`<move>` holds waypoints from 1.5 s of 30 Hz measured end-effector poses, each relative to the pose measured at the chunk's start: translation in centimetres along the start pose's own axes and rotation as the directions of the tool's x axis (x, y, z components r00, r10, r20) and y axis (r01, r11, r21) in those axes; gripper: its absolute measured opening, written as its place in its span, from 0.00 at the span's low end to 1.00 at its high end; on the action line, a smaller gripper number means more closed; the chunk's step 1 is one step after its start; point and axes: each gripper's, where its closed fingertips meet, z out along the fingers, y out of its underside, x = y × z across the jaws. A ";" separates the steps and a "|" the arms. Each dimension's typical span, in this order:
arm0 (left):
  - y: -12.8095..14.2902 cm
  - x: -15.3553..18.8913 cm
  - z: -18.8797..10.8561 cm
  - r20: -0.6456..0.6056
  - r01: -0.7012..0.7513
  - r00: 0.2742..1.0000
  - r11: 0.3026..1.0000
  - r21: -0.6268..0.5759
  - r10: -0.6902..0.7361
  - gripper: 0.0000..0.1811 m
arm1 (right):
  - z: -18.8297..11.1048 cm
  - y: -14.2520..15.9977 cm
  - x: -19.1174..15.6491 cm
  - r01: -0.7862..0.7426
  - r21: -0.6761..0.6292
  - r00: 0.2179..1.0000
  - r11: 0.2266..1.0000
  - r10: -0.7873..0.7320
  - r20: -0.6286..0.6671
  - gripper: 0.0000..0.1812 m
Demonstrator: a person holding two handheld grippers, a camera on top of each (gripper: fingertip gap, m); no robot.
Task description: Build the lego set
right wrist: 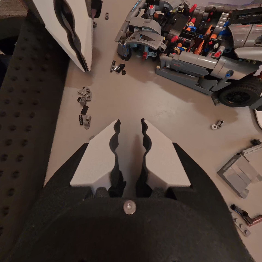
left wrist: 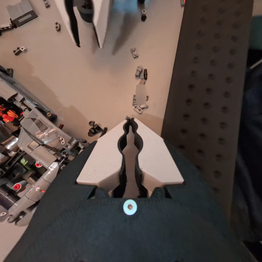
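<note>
**A:** Where laid out in small clusters beside the perforated board (left wrist: 205,99), presumably for easy picking: loose grey pieces (left wrist: 139,99), and black pieces (left wrist: 95,129) nearer the half-built car (left wrist: 35,141), parked at the left of the table (left wrist: 85,85).

**B:** And the left gripper (left wrist: 129,120)?

**A:** Clenched, tips meeting, low over the table just short of the grey cluster. Possibly nipping a grey sliver — cannot tell.

**B:** From the right wrist?

**A:** Same car at upper right, kept off a bare patch in the middle, probably to leave working room. Right gripper (right wrist: 130,120) released — spread wide, holding nothing, touching nothing, hovering above that patch. Grey panel assembly (right wrist: 238,174) lying apart at the right edge, likely a section waiting to be fitted.
</note>
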 end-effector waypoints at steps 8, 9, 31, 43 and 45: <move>1.1 -0.7 0.3 0.009 0.051 0.999 0.998 -0.027 -0.051 0.03 | 0.0 -0.1 -0.1 0.005 -0.001 1.000 1.000 -0.005 0.001 0.15; 1.1 -0.8 0.2 0.024 0.037 0.999 0.999 -0.029 -0.036 0.06 | -0.1 0.0 -0.1 0.005 -0.001 1.000 1.000 -0.005 0.001 0.15; 2.3 -9.5 -5.6 0.468 0.059 0.884 0.994 -0.090 -0.010 0.26 | 0.2 0.4 0.2 -0.002 -0.014 1.000 1.000 0.002 0.002 0.15; 1.3 -9.8 -2.6 0.419 0.223 0.897 0.964 -0.146 -0.144 0.28 | -0.2 0.4 0.4 -0.007 -0.009 1.000 1.000 0.007 -0.002 0.15; 1.4 -9.8 -2.5 0.406 0.262 0.894 0.956 -0.132 -0.189 0.29 | -0.2 0.4 0.3 -0.004 -0.009 1.000 1.000 0.004 -0.001 0.15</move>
